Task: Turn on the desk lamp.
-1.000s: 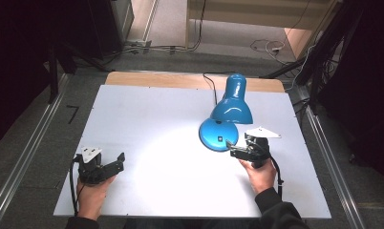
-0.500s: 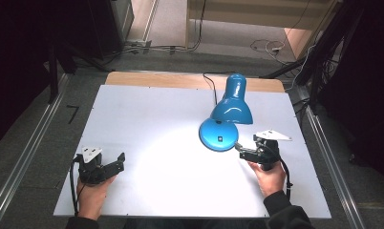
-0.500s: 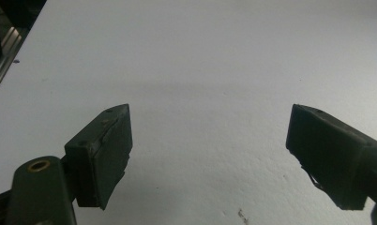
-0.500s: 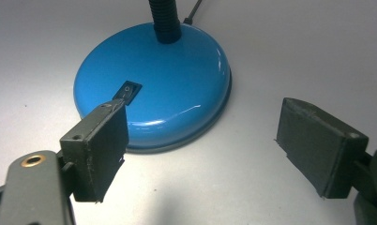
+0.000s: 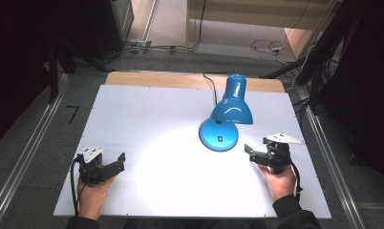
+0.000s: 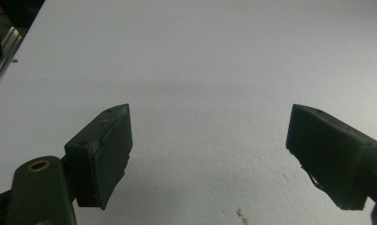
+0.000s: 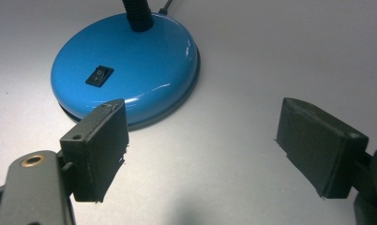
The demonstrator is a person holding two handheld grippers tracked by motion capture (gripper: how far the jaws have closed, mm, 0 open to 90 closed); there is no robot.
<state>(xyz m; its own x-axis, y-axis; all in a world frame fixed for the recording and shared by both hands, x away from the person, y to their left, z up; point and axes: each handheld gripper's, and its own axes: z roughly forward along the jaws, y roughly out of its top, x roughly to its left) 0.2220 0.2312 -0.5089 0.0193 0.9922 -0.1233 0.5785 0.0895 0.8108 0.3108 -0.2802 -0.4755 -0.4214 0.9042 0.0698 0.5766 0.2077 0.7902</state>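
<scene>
Left gripper (image 6: 210, 154): black jaws spread wide, nothing between them, bare white tabletop (image 6: 200, 56) beneath. From above, the left gripper (image 5: 114, 164) sits at the near-left part of the white table (image 5: 147, 124), held in the person's left hand (image 5: 92, 193), jaws aimed toward the table's middle, a black cable looping down beside the wrist

Right gripper (image 7: 203, 145): jaws also wide apart and gripping nothing. Just beyond its left jaw lies the round glossy blue base (image 7: 130, 65) of a blue metal desk lamp; a small black rocker switch (image 7: 99, 76) is set in the top of the base, and a black ribbed neck rises from its far side. The jaw is near the base rim, whether it touches cannot be told from this angle

High view: right gripper (image 5: 250, 151) in the person's right hand (image 5: 281, 179), dark sleeve at the wrist, grey three-cornered plate on top, jaws pointing left at the lamp base (image 5: 219, 135), near it with a slim gap showing. The lamp (image 5: 231, 102) stands right of centre, its blue cone shade tipped down over the base, a pool of light on the table nearby. Its black cord runs off the far edge
</scene>
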